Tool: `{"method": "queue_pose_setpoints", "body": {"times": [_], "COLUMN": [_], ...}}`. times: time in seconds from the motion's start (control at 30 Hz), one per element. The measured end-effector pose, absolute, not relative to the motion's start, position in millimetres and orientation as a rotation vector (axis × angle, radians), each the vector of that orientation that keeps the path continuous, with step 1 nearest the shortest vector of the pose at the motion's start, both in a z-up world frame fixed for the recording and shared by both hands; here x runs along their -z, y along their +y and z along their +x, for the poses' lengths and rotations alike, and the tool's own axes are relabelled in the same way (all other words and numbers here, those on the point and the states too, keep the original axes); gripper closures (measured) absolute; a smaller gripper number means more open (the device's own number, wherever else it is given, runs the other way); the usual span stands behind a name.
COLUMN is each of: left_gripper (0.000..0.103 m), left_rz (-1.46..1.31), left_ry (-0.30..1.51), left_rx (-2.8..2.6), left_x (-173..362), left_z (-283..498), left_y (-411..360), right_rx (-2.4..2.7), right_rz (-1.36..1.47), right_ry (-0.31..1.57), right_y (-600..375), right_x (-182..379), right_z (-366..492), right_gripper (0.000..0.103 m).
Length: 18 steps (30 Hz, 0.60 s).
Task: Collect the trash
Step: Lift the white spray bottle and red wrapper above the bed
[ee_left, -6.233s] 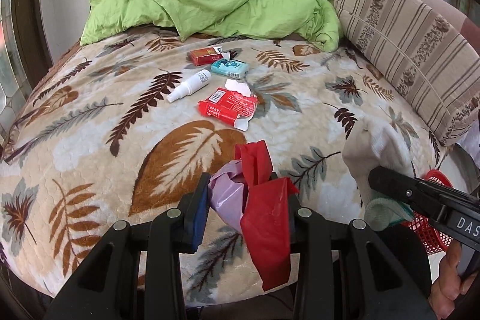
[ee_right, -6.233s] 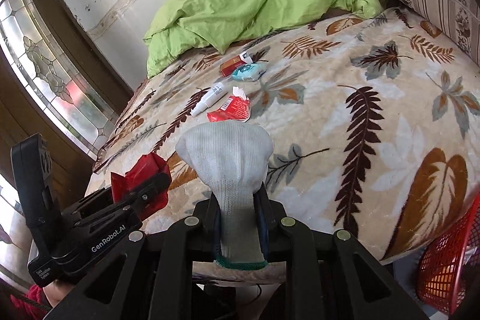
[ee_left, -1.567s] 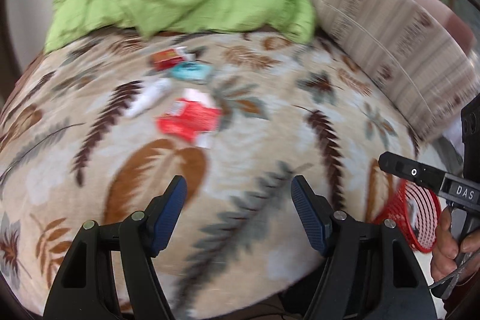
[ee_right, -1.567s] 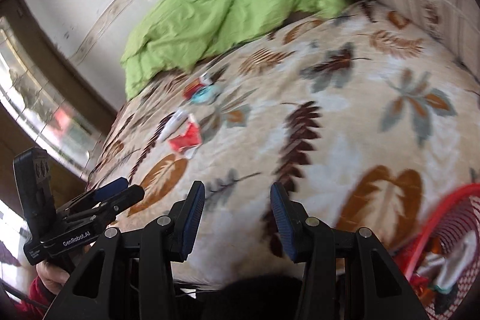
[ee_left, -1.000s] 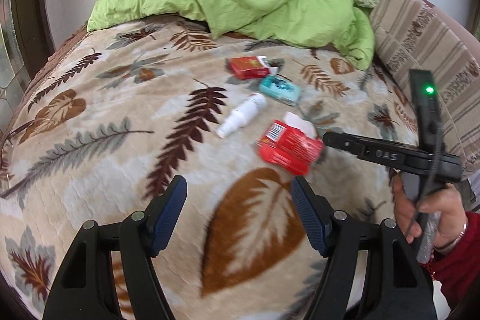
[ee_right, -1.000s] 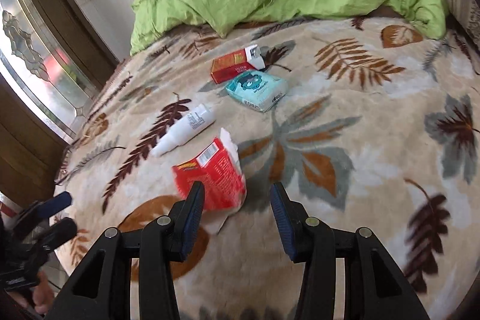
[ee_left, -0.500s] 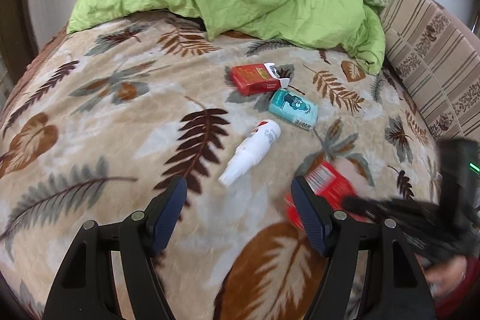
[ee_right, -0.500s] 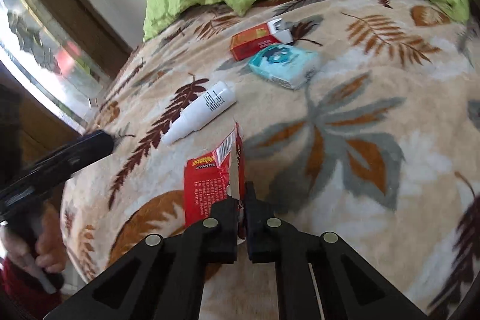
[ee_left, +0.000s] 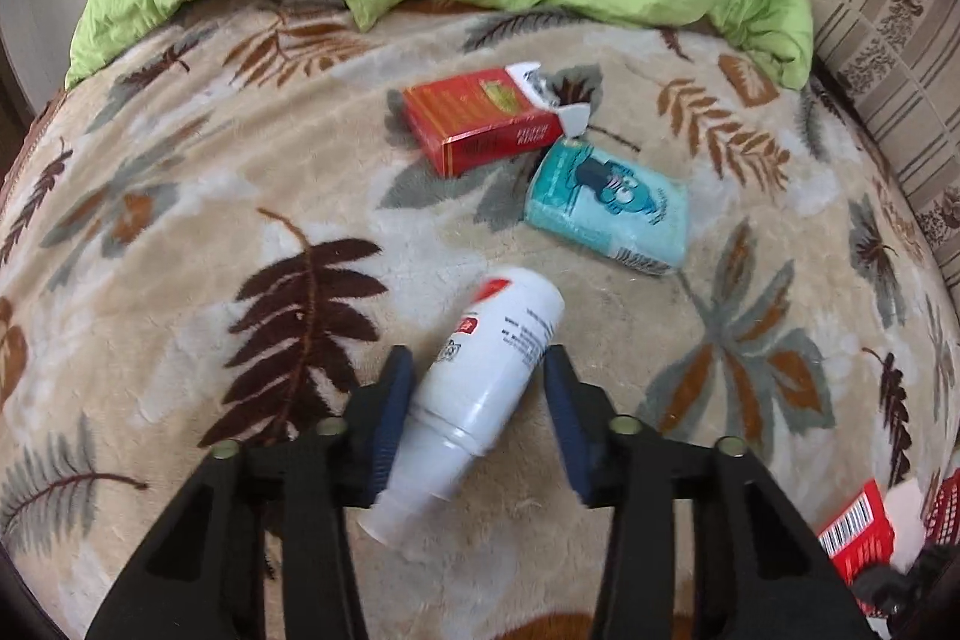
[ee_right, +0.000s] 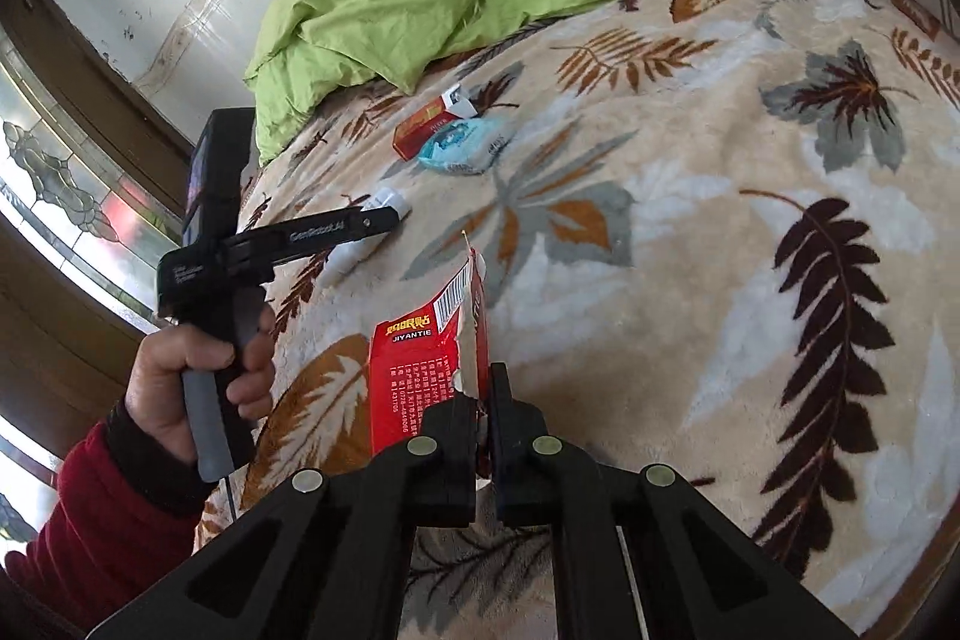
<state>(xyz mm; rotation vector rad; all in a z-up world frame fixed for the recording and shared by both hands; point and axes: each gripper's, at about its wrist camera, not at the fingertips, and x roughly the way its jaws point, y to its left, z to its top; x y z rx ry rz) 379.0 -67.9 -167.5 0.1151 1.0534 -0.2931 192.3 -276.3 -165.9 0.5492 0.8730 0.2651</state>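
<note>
Since half a second ago the left gripper (ee_left: 477, 388) has dropped over the white bottle (ee_left: 480, 388) and its fingers have just been closing; the bottle lies between them, the left pad looks to be touching, the right one I can't tell. Right gripper (ee_right: 480, 400) has its fingers clamped on the red wrapper (ee_right: 420, 376), lifted off the bed (ee_right: 720, 280). Red box (ee_left: 480, 124) and teal packet (ee_left: 606, 208) lie well beyond the left fingers, so I'd guess they come later.
</note>
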Motion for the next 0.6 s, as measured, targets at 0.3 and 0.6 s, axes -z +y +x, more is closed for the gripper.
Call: {"method": "queue_pose_setpoints", "body": {"times": [0.3,0.6], "left_gripper": [0.071,0.071], "left_rz": [0.035,-0.049], "left_ry": [1.057,1.017], "left_rx": [0.279,0.263], "left_x": [163.3,155.1], "left_z": [323.0,225.6], "left_y": [-49.4,-29.6], "right_rx": [-0.234,-0.211], "right_rz": [0.509,0.446], "right_ry": [0.832,0.791], "right_y": [-277.1,-263.7], "right_x": [160.5,148.9], "right_z": [186.1,166.5], "right_gripper": [0.099,0.099]}}
